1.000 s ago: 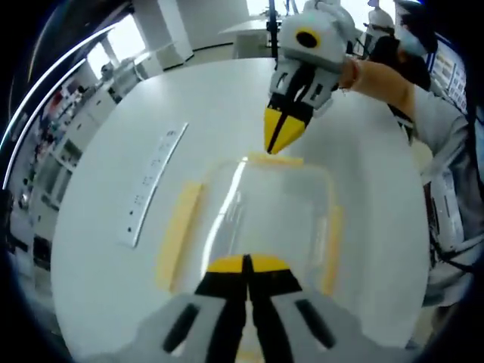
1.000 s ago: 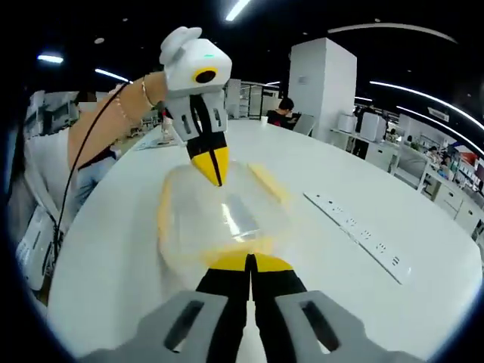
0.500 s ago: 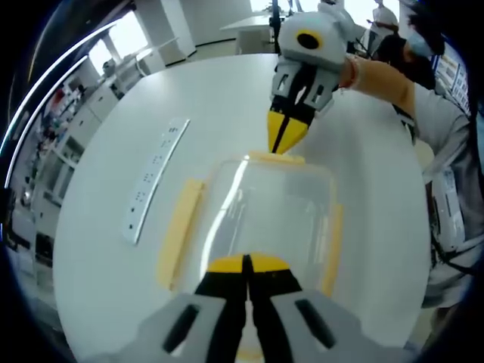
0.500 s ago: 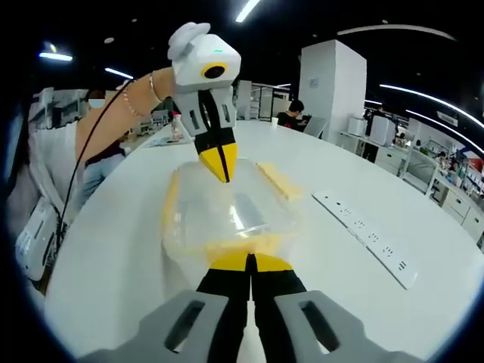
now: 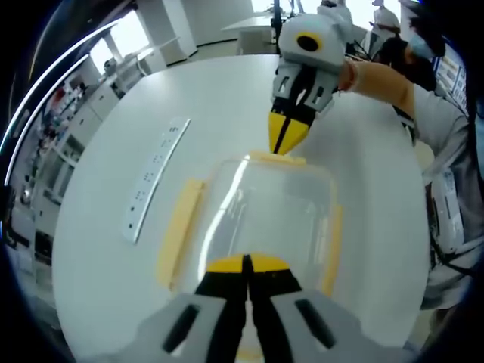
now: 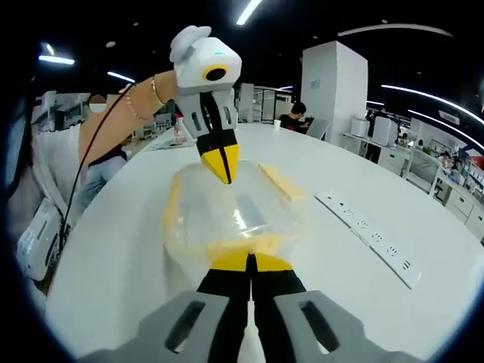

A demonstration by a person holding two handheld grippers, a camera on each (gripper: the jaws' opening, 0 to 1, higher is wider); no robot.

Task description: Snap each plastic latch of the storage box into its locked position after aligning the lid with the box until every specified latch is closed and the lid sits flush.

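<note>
- Since the earlier frames little has shifted; the right tool has lifted slightly off the far end latch, its tip now just above it.
- The clear storage box sits mid-tabletop, lid on; its long axis runs between the two tools.
- The left tool, jaws pressed together, is at the near end; the right tool, also pressed together, holds nothing.
- The side latch splays outward, seemingly unlocked; the left tool looks nearer to it.

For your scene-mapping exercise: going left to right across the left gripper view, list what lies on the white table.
Power strip → outward-flared yellow latch → clear storage box → yellow latch on the box's right side.
</note>
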